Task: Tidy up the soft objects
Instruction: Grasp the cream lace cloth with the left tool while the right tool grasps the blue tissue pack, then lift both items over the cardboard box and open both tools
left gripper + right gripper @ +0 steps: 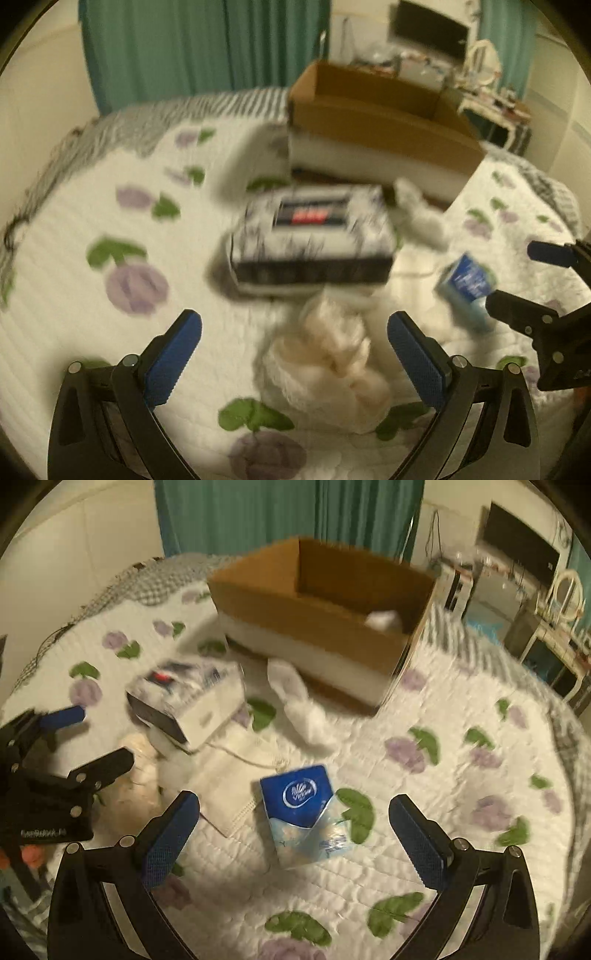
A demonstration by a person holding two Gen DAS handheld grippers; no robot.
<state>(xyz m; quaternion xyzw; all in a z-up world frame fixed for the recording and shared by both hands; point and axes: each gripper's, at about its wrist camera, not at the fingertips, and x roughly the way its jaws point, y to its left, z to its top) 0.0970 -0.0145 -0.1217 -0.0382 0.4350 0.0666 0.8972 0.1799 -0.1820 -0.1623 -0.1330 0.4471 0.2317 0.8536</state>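
Cream-white fluffy bundle of soft cloth lying on the quilted white bedspread with purple flowers and green leaves, directly between the spread blue-padded fingers of the left gripper, jaws wide apart and holding nothing. Blue-and-white soft tissue pack resting flat on the same bedspread just ahead of the right gripper, likewise gaping and empty, pads well clear of the pack on both sides. Best handled by lowering each gripper until the pads straddle the item's middle, closing gently so the soft bulk compresses without slipping, then lifting straight up before any sideways travel. Flat white cloth pouch with a cord lying partly beside the tissue pack, likely to snag if the right pads dip too far left. Further on, black-and-white patterned rectangular box, tilted and blurred, sitting close behind the cream bundle. White crumpled soft cloth beyond it, near the foot of the container. Farthest, open brown-and-white cardboard box, apparently the collecting place, a white soft item already showing inside one corner; approach from above its rim advised, releasing only once inside the walls.
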